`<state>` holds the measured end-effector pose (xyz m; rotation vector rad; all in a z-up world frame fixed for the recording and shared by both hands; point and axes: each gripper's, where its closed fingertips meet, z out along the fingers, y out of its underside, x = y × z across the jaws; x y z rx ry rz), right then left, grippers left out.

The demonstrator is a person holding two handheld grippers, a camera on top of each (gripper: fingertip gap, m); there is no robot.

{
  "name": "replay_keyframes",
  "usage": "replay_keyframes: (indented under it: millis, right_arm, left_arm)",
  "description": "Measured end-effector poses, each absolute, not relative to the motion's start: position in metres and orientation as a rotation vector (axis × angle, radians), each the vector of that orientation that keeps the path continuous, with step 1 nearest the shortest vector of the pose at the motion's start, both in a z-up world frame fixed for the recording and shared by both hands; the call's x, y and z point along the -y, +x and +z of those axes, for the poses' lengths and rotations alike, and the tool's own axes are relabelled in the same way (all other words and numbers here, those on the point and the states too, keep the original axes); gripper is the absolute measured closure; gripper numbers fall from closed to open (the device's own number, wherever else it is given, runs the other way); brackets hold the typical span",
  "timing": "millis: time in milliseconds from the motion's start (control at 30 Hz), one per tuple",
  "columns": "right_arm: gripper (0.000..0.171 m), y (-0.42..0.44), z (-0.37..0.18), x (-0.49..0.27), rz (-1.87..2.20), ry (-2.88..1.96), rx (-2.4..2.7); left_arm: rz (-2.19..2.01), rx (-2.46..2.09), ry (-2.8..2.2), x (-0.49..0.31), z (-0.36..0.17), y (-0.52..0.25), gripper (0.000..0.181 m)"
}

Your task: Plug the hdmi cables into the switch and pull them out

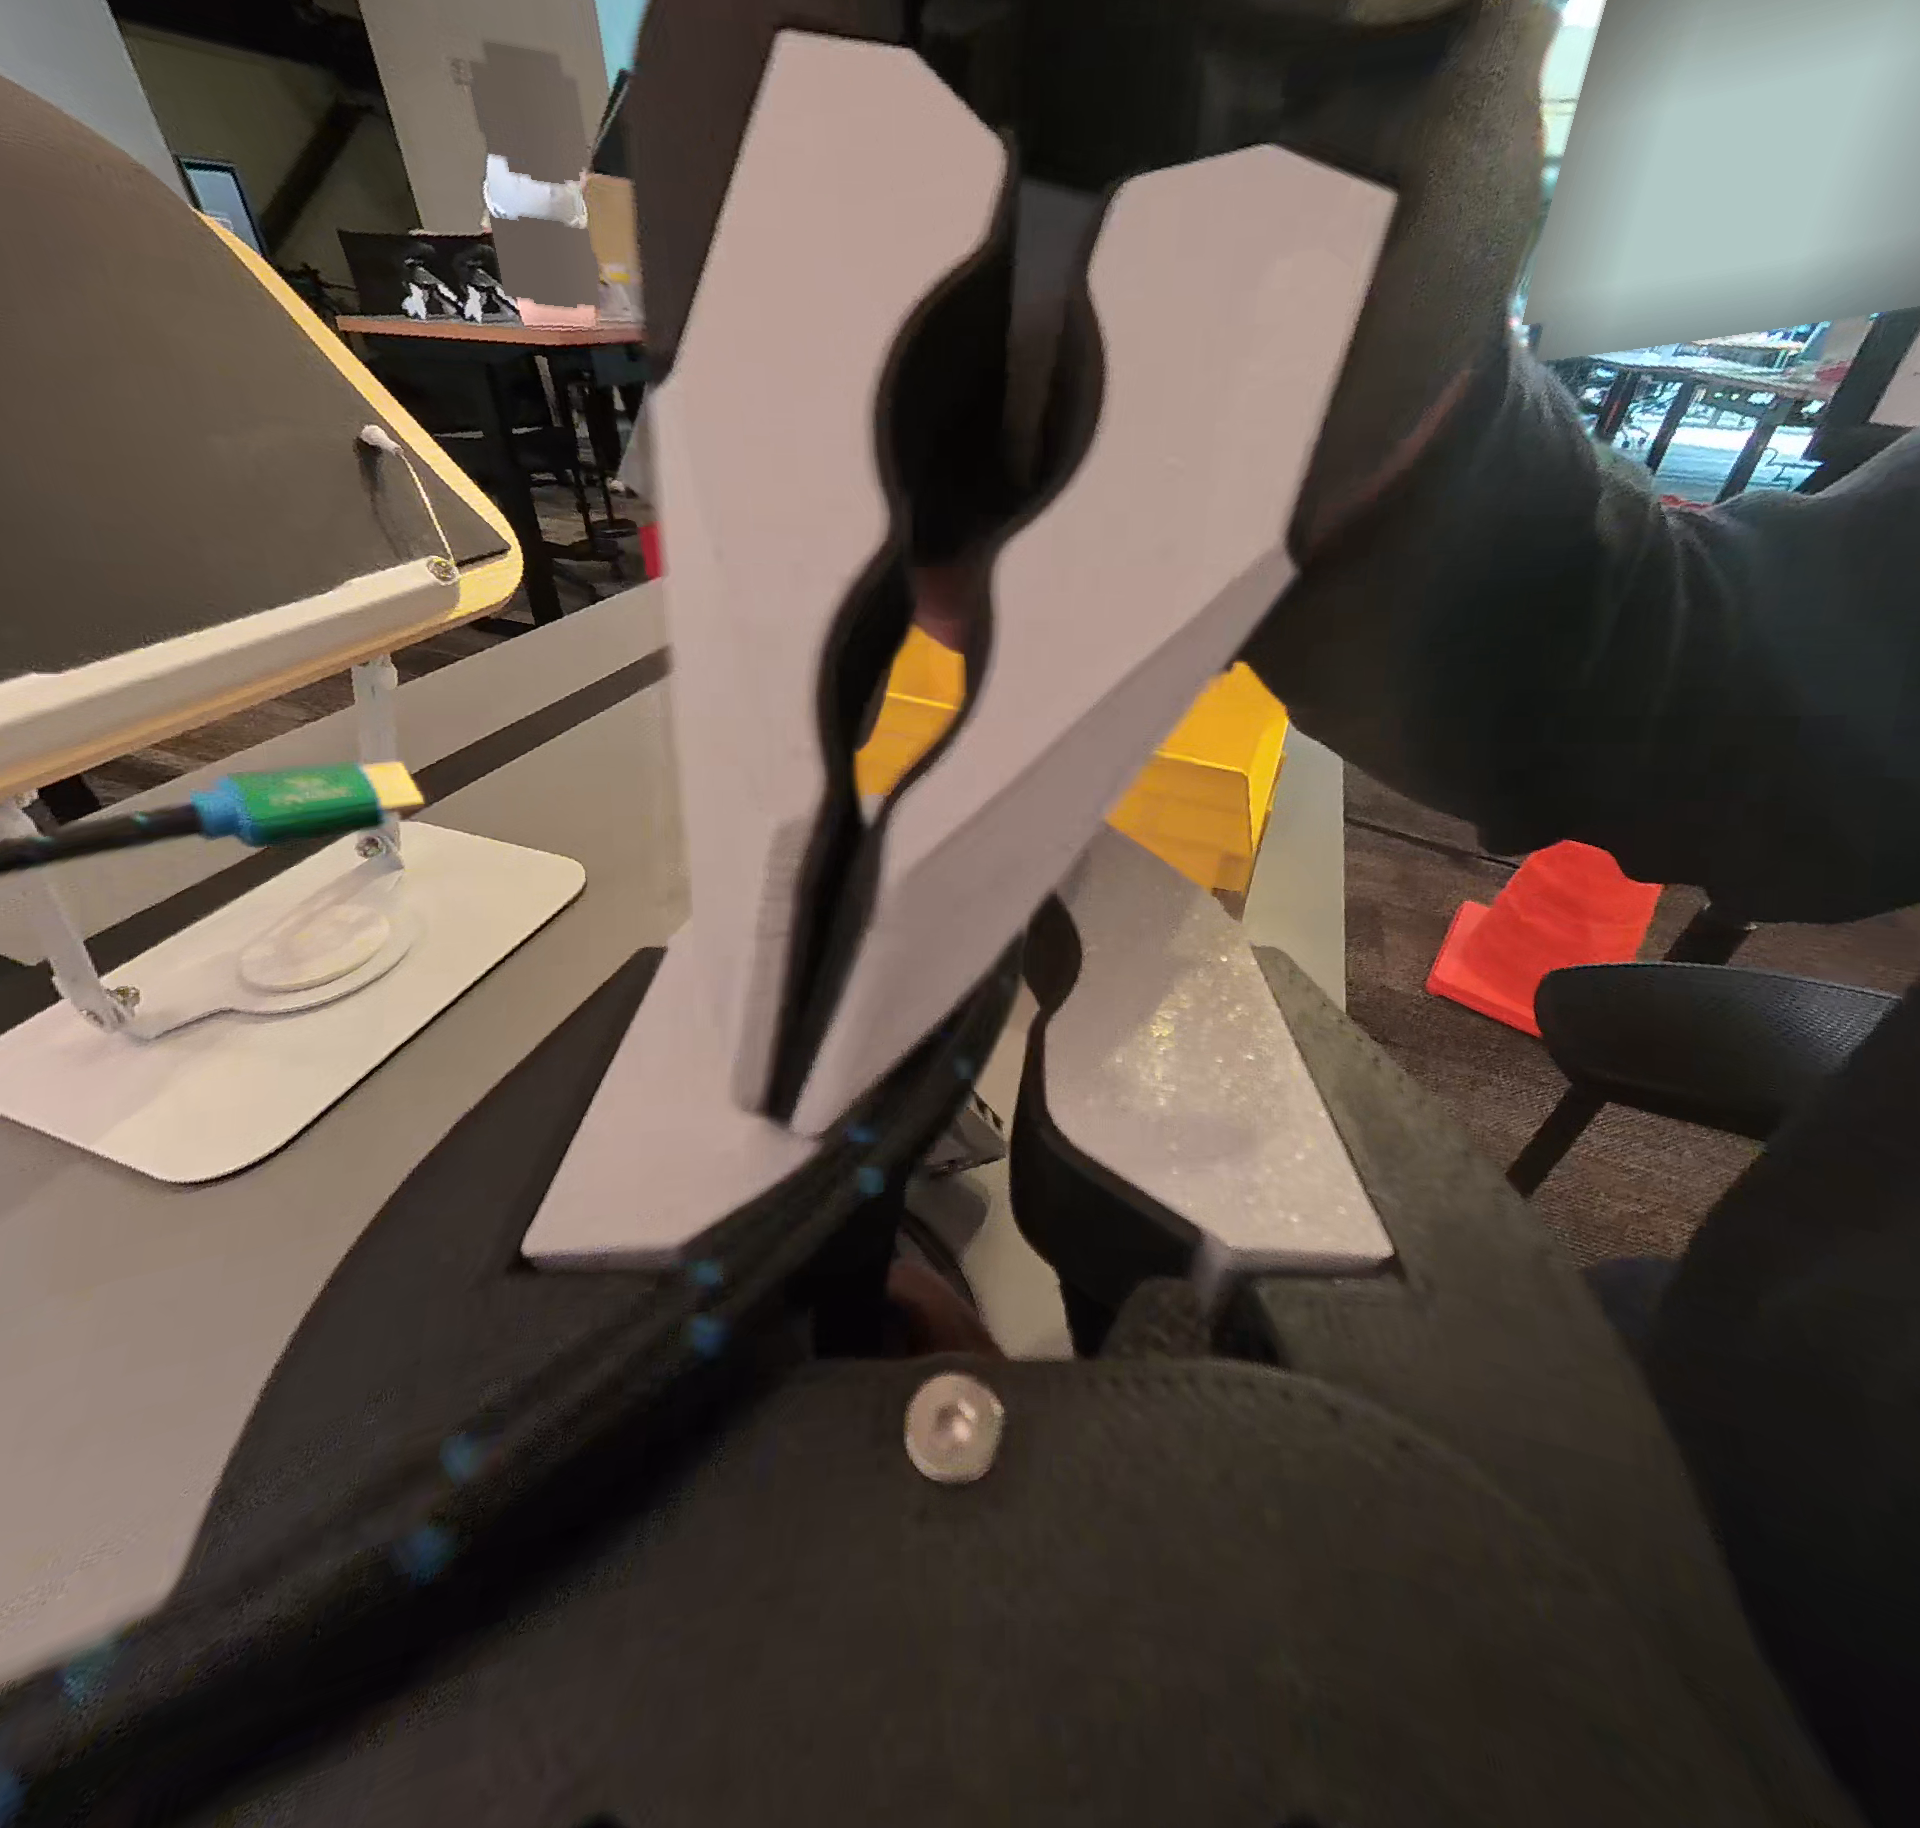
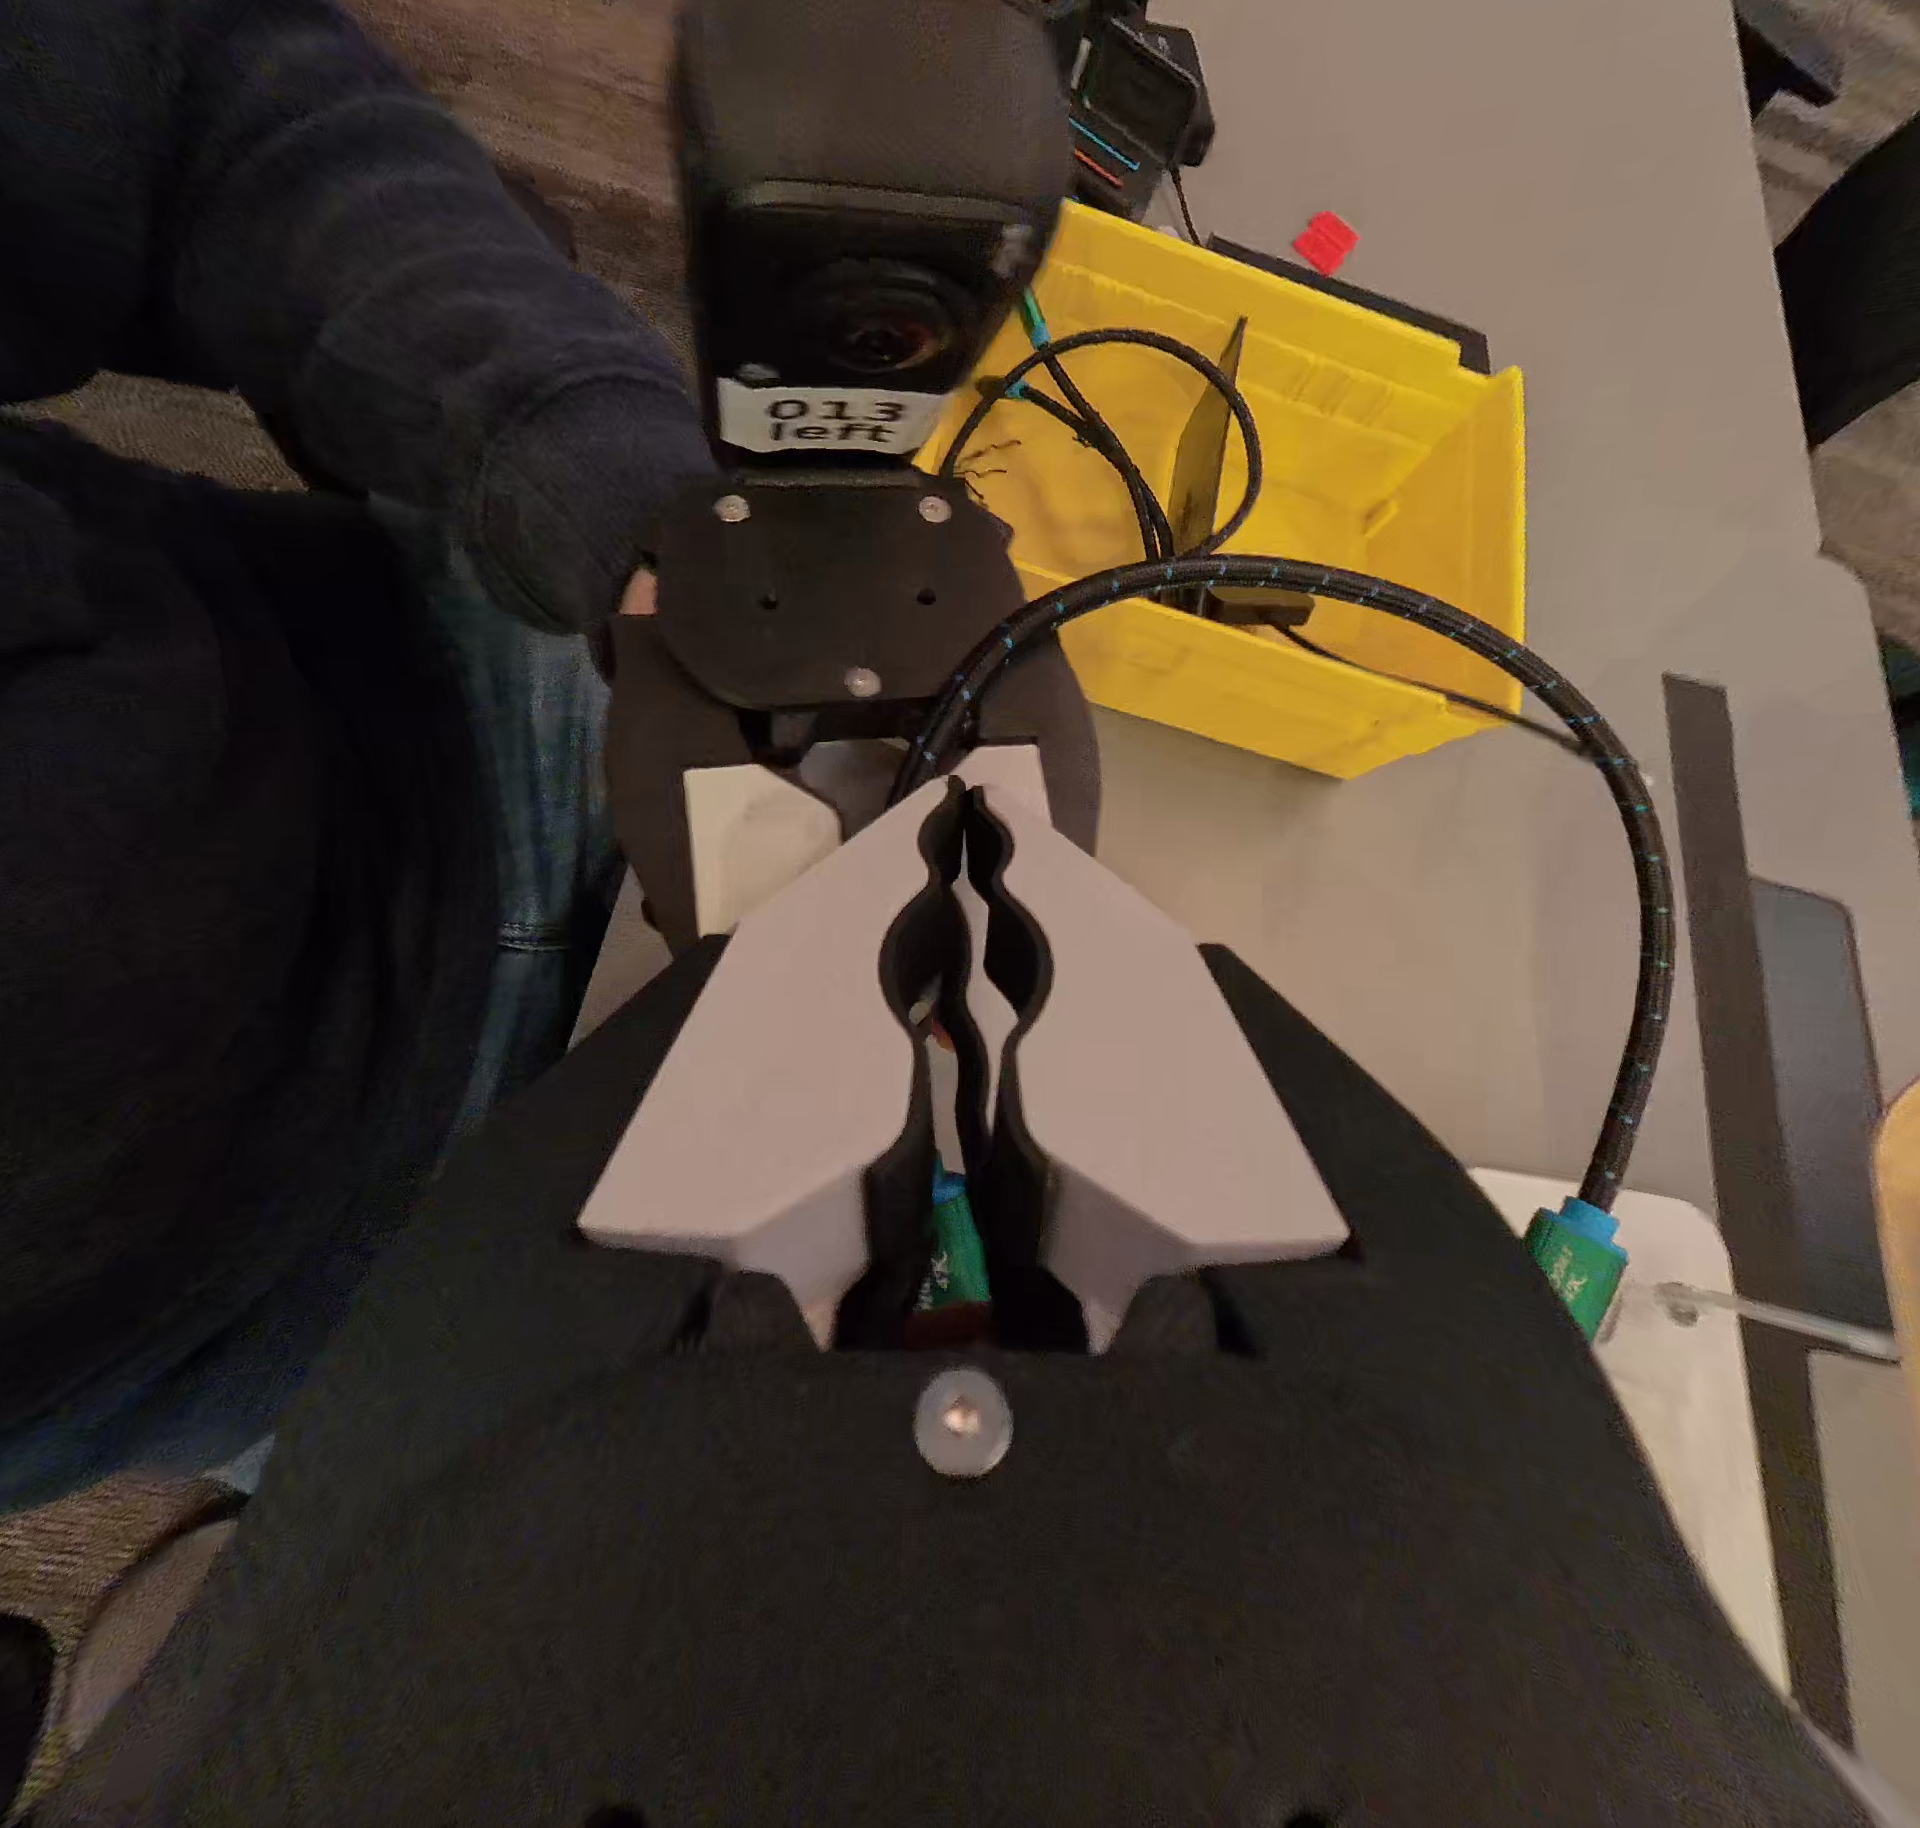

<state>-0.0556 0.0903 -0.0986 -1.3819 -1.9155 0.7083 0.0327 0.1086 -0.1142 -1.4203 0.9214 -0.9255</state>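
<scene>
The grey table [image 2: 1455, 895] holds a yellow bin [image 2: 1351, 490] at its edge; just beside the bin, the left gripper [image 2: 883, 822] is spread apart, the braided cable [image 2: 1621, 843] running through it; the right gripper [image 2: 961, 812] faces it, pinching a green plug [image 2: 956, 1248]; the cable's other green plug [image 1: 312, 796] hangs free, farther from the bin.

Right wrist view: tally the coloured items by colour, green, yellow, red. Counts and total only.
Green HDMI plugs: 2, one between the jaws of the right gripper, one loose at the braided cable's end
Yellow bin: 1
Small red piece: 1
Total: 4
</scene>
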Motion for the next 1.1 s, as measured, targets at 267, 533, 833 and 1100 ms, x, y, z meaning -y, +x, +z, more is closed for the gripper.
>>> replay_keyframes:
  millis: [267,533,833,1100]
  right_arm:
    - [0.171,-0.053,-0.105,-0.093,0.466,-1.245,1.976]
    - [0.171,-0.053,-0.095,-0.096,0.623,-1.301,1.886]
    - [0.171,-0.049,-0.1,-0.092,0.716,-1.363,1.932]
    - [0.171,-0.048,-0.099,-0.086,0.701,-1.32,1.965]
  left_arm:
    - [-0.986,-0.905,-1.46,-0.109,-0.12,0.035,0.162]
    - [-1.055,-0.878,-1.456,-0.11,-0.119,0.037,0.161]
    - [-1.032,-0.899,-1.447,-0.109,-0.118,0.036,0.162]
    - [-1.018,-0.904,-1.45,-0.112,-0.116,0.032,0.163]
